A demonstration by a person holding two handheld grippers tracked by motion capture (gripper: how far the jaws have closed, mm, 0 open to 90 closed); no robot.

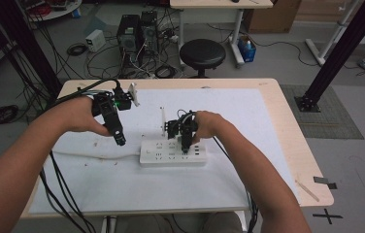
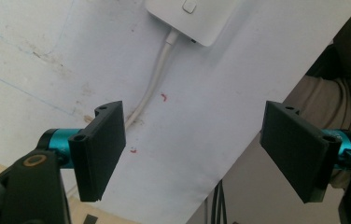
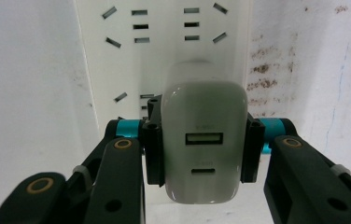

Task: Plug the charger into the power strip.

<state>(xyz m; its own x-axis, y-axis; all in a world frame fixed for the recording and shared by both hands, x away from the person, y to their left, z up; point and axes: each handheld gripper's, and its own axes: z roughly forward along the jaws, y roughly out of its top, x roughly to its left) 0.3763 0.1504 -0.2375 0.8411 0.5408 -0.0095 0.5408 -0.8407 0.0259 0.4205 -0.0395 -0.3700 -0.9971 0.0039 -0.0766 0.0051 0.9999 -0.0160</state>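
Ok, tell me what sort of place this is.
Probably a lab or workshop set up for recording: desktop computer towers with tangled cables on the floor, a black metal frame beside the table, and a round stool.

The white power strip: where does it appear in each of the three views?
High view: power strip at table centre, under the right gripper.
Left gripper view: its switch end at top centre.
Right gripper view: upper middle, behind the charger.
Shared landmark: the white mat.

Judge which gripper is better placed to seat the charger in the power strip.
Right. The right gripper already clamps the white charger directly over the power strip; the left gripper hangs open beside the strip's cord end.
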